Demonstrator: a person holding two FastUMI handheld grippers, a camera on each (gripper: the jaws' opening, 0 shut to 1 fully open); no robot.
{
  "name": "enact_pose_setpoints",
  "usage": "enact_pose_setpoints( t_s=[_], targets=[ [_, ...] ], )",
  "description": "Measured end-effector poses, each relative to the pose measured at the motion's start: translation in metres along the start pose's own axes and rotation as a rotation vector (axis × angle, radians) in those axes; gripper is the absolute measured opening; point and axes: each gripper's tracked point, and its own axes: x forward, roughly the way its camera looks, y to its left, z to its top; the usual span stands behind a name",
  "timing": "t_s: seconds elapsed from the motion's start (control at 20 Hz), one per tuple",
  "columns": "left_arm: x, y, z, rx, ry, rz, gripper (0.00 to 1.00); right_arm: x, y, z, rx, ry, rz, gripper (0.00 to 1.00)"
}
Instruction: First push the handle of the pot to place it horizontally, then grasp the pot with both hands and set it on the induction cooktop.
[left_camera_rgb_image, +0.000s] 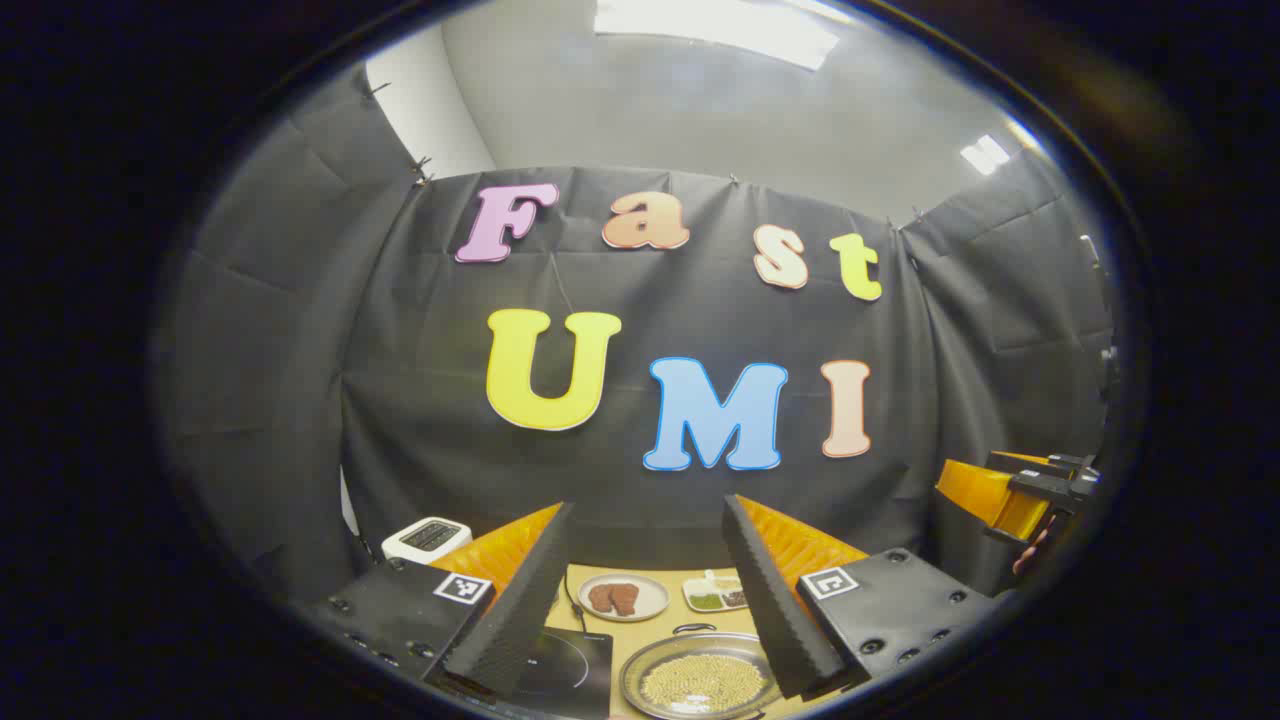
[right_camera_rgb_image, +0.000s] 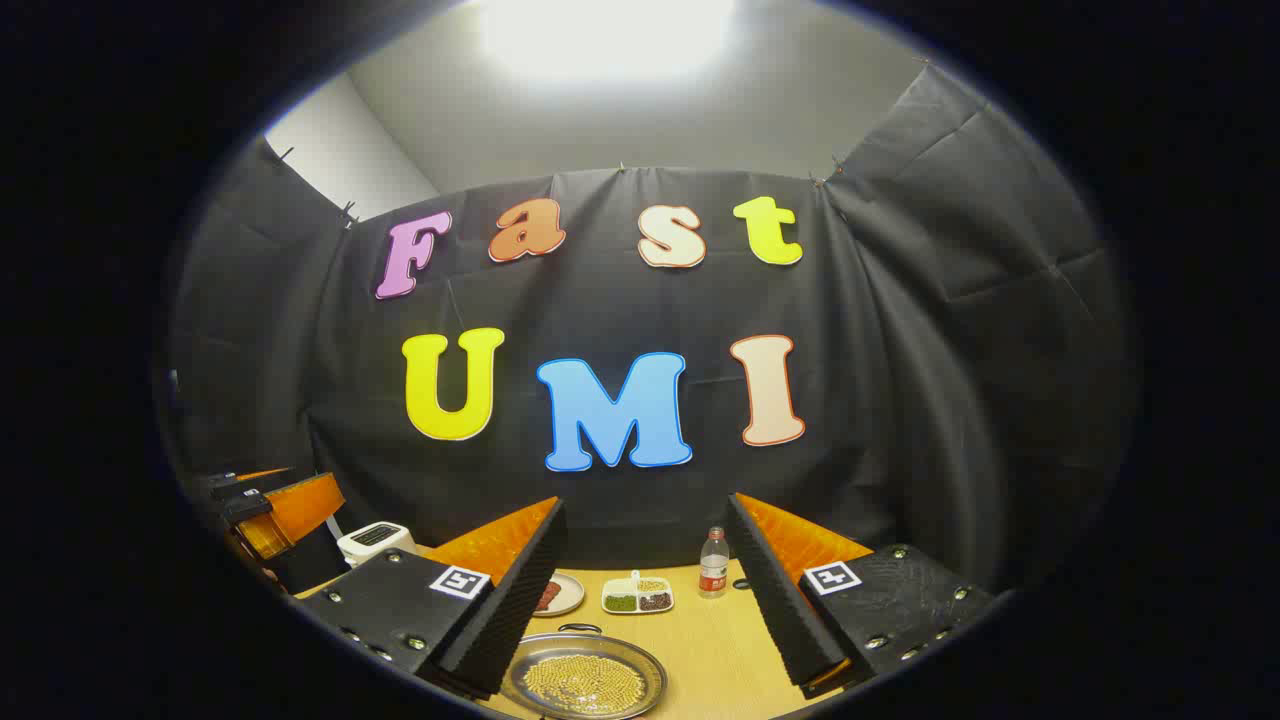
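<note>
The pot (left_camera_rgb_image: 700, 682) is a shallow metal pan holding yellowish beans, low on the wooden table (left_camera_rgb_image: 650, 620). A small loop handle (left_camera_rgb_image: 692, 628) sits on its far rim. The black induction cooktop (left_camera_rgb_image: 565, 665) lies just left of the pot. My left gripper (left_camera_rgb_image: 648, 505) is open and held above the table, nothing between its fingers. In the right gripper view the pot (right_camera_rgb_image: 585, 680) lies low and left, its loop handle (right_camera_rgb_image: 580, 628) at the far rim. My right gripper (right_camera_rgb_image: 647, 500) is open and holds nothing. Both grippers are raised and apart from the pot.
Behind the pot stand a plate of brown food (left_camera_rgb_image: 623, 597), a divided dish (left_camera_rgb_image: 715, 593) and a white toaster (left_camera_rgb_image: 427, 538). A water bottle (right_camera_rgb_image: 713, 565) stands at the table's back. The other gripper (left_camera_rgb_image: 1040, 485) hangs far right; in the right gripper view the left one (right_camera_rgb_image: 270, 510) hangs far left.
</note>
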Motion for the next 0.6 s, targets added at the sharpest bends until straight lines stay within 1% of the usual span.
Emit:
enact_pose_setpoints(
  t_s=[0.1,0.15,0.55,0.6],
  targets=[
    [0.0017,0.0041,-0.0001,0.007,-0.002,0.012,0.93,0.0009,-0.0007,-0.0033,0.000,0.005,-0.005,0.98],
    [0.0013,0.0045,0.0004,0.005,-0.002,0.013,0.97,0.0009,-0.0006,-0.0061,0.002,0.014,-0.006,0.99],
    [0.0001,0.0076,-0.0021,0.009,-0.010,0.011,0.97,-0.0024,0.0042,-0.0081,-0.006,0.021,-0.008,0.99],
    [-0.0001,0.0079,-0.0006,0.008,-0.013,0.012,0.93,-0.0021,0.0056,-0.0072,-0.009,0.020,-0.006,0.99]
  ],
)
